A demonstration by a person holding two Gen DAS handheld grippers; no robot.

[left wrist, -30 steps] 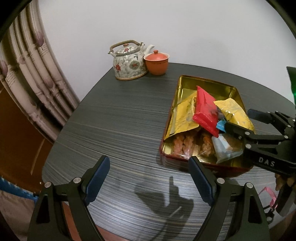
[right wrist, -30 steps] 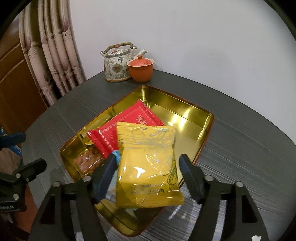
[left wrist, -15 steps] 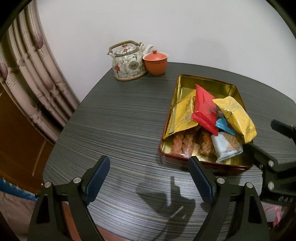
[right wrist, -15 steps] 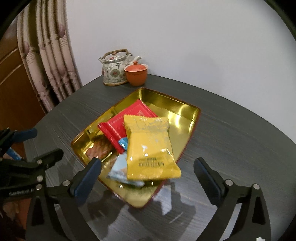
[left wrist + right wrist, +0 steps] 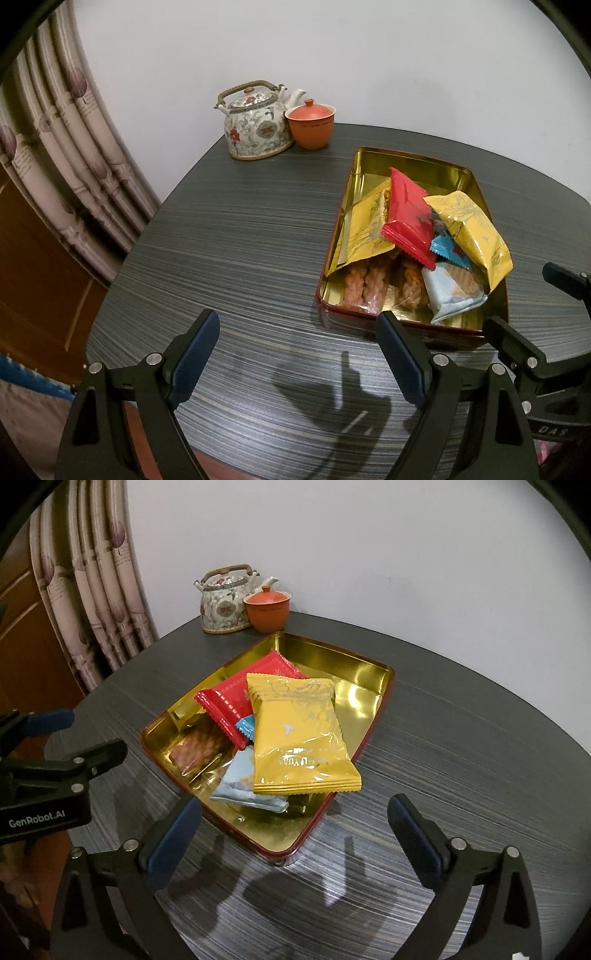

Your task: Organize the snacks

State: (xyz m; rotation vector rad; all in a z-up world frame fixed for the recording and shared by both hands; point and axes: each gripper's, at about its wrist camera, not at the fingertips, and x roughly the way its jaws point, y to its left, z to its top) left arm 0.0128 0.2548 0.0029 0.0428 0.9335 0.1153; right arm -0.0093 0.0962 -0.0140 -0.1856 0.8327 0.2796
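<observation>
Dark striped table (image 5: 461,746), gold tin (image 5: 369,672) of snack packets (image 5: 299,734) just beyond released right tongs (image 5: 295,823), left tongs (image 5: 295,354) spread, empty

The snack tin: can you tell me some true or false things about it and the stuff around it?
1. The yellow packet lies on top of the other snacks in the gold tin. True.
2. The right gripper is squeezing the yellow packet. False: its jaws are wide apart with nothing between them.
3. The teapot sits inside the tin. False: it stands on the table behind the tin, beside the orange lidded cup.
4. A red packet lies partly under the yellow packet. True.
5. The left gripper holds a blue packet. False: its open jaws are empty, over bare table.
</observation>
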